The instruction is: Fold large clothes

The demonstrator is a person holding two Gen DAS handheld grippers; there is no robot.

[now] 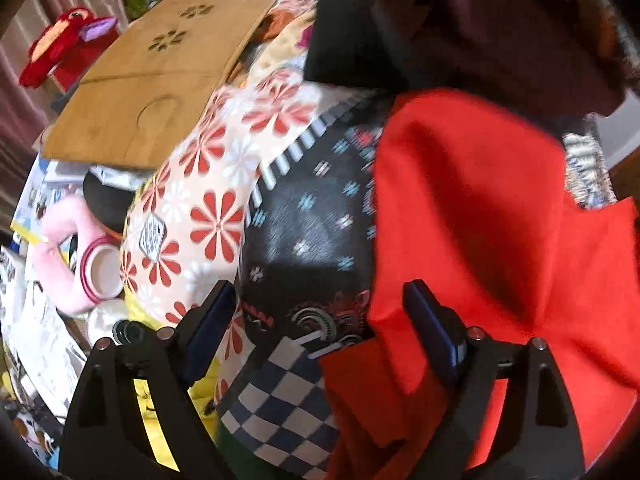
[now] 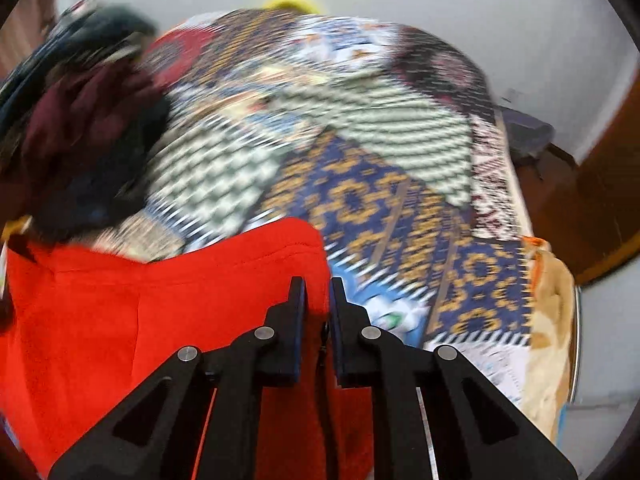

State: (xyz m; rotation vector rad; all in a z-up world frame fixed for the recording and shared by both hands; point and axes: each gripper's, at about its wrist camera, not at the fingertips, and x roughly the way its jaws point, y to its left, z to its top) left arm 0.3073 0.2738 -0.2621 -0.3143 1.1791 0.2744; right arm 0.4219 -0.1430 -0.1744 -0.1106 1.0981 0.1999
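Note:
A bright red garment (image 1: 480, 220) lies rumpled on a patchwork bedspread (image 1: 208, 184). My left gripper (image 1: 320, 300) hangs over its left edge, jaws wide open. A fold of red cloth lies low between the fingers, beside the right pad (image 1: 430, 324), and neither pad presses on it. In the right wrist view the red garment (image 2: 120, 320) fills the lower left. My right gripper (image 2: 317, 286) is shut on its hemmed right corner, with red cloth showing in the narrow gap between the jaws. That view is blurred.
A heap of dark maroon and black clothes (image 1: 480, 28) lies behind the red garment; the heap (image 2: 80, 120) shows top left in the right view. Left of the bed are a cardboard sheet (image 1: 160, 76), a red plush toy (image 1: 60, 52), a pink plush ring (image 1: 60, 248). A paper bag (image 2: 548, 320) sits at the right edge.

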